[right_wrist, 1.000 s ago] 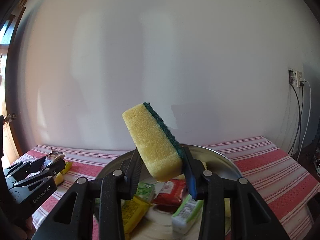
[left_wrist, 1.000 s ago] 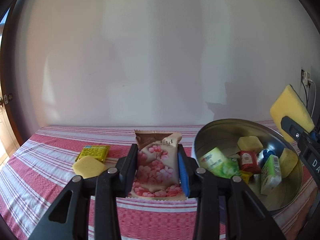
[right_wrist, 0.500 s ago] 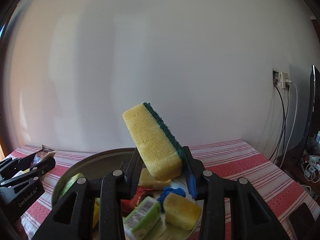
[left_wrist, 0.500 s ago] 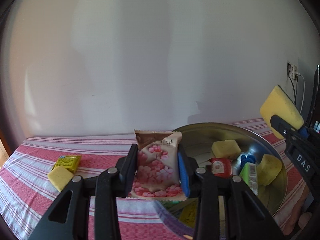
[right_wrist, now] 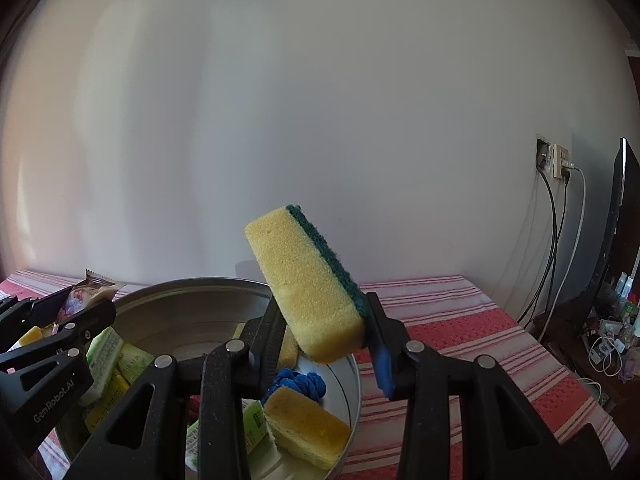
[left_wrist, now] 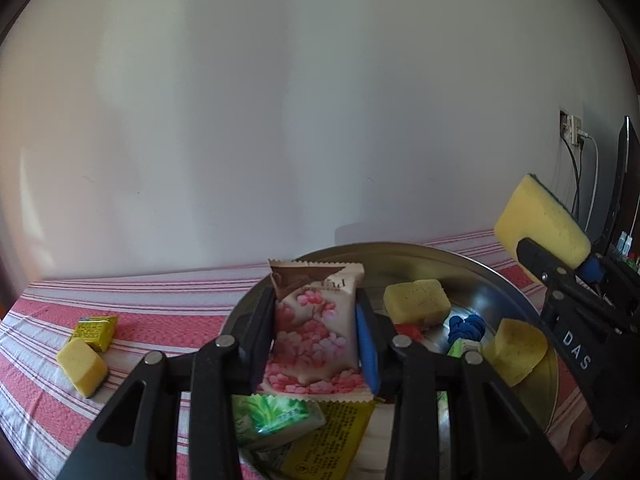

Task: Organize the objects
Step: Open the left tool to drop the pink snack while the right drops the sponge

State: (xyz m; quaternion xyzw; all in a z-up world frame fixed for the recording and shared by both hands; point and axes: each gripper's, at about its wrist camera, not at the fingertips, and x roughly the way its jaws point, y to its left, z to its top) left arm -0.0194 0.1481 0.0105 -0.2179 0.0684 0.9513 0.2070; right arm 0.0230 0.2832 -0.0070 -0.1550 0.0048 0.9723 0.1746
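My left gripper [left_wrist: 316,340] is shut on a pink flowered snack packet [left_wrist: 316,336] and holds it over the near left part of the round metal bowl [left_wrist: 516,300]. In the right wrist view that same packet [right_wrist: 86,292] shows at the far left. My right gripper [right_wrist: 326,332] is shut on a yellow sponge with a green scouring side [right_wrist: 312,288], tilted, above the bowl's right rim [right_wrist: 354,376]. Inside the bowl lie yellow sponges [left_wrist: 416,300], green packets [left_wrist: 276,416], a yellow packet [left_wrist: 332,436] and a blue knotted item [right_wrist: 298,384].
On the red and white striped cloth [left_wrist: 160,312] to the left lie a small yellow sponge [left_wrist: 82,366] and a yellow-green packet [left_wrist: 94,330]. A white wall stands close behind. At the right are a wall socket with cables [right_wrist: 554,160] and a dark screen edge [right_wrist: 612,216].
Both grippers have moved to the right with their loads. The packet now hangs over the bowl instead of the cloth, and the sponge stands over the bowl's right rim. Neither grip has changed.
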